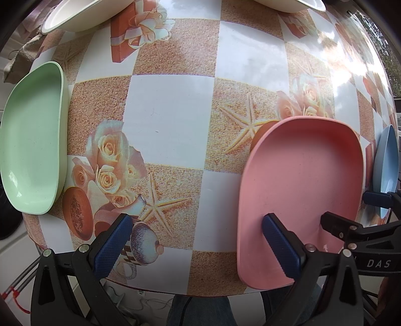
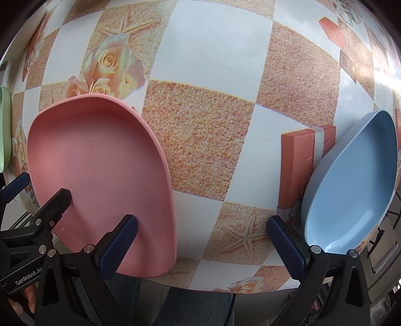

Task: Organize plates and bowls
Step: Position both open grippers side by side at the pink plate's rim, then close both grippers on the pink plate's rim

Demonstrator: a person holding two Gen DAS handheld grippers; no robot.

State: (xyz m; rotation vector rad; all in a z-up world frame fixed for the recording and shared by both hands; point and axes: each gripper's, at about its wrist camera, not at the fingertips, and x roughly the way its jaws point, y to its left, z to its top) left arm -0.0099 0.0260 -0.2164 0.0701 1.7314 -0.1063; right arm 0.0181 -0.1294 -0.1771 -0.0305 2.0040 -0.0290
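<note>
Checkered tablecloth with roses, starfish and gift boxes covers your table [image 1: 170,117], which carries all the dishes.

Going left to right in the left wrist view: green plate [image 1: 32,140] sits at the table's left edge, well apart from everything else. One cream plate [image 1: 75,15] is at the far left corner, and another cream plate [image 1: 288,5] at the far side (both cut off by the frame top). Your left hand-held gripper [image 1: 198,248] hangs over the near table edge, its blue-padded fingers spread wide with nothing between them. Its left finger is above the printed teapot, and its right finger overlaps the near part of the pink plate [image 1: 300,185]. Whether that finger touches the plate, you cannot tell.

Pink plate lies flat near the front edge, right of centre in that view. Blue plate [image 1: 386,170] sits at the table's right edge, apart from the pink one.

Right wrist view: your right hand-held gripper [image 2: 203,248] is also spread wide and holds nothing. Its left finger is over the pink plate's [image 2: 100,170] near rim, and its right finger is just beside the blue plate [image 2: 356,185]. Bare tablecloth lies between the fingers. Other gripper's black finger shows at lower left, over the pink plate.
</note>
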